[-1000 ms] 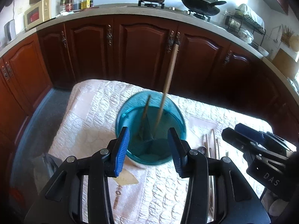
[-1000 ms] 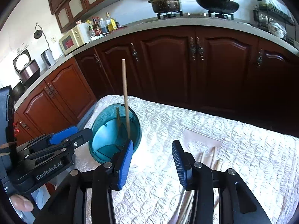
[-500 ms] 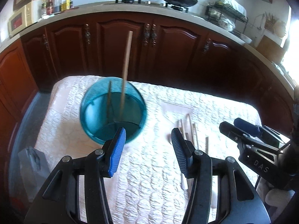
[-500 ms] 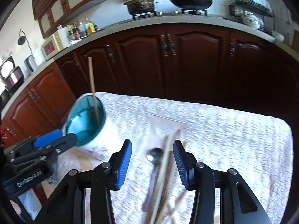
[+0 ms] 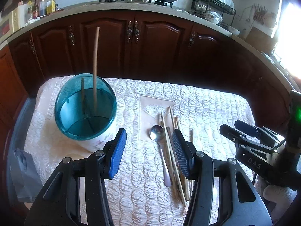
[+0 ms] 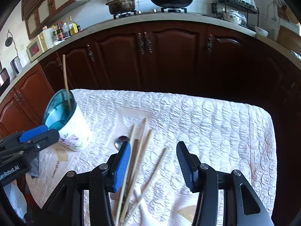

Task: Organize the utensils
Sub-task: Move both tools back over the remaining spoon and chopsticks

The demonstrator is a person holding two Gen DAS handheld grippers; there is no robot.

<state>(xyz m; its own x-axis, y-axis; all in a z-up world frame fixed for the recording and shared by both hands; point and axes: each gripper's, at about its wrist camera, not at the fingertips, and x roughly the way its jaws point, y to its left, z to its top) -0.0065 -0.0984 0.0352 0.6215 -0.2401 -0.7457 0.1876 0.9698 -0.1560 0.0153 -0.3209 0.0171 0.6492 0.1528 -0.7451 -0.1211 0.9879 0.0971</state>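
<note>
Both tongs have swung rightward off the holder since the earlier frames, so the loose utensils now lie under them. At the far left of the quilted counter stands the utensil holder, a white floral cup with a teal, divided insert; one pale chopstick stands nearly upright in it beside a shorter dark stick. Near its right side hover the left tongs, released, blue pads wide apart with nothing between them; the right pad sits over the near edge of the utensil pile without gripping it. Just right of the holder lies a metal spoon, bowl toward the far side, handle running near. Touching and beside it is a loose bundle of chopsticks, pale and darker ones, fanned and crossing. In the right wrist view the right tongs hang over that same bundle, released and easing slightly wider; several chopsticks pass below the left pad and the gap, none pinched. The left tongs show at that view's left edge, next to the holder.
</note>
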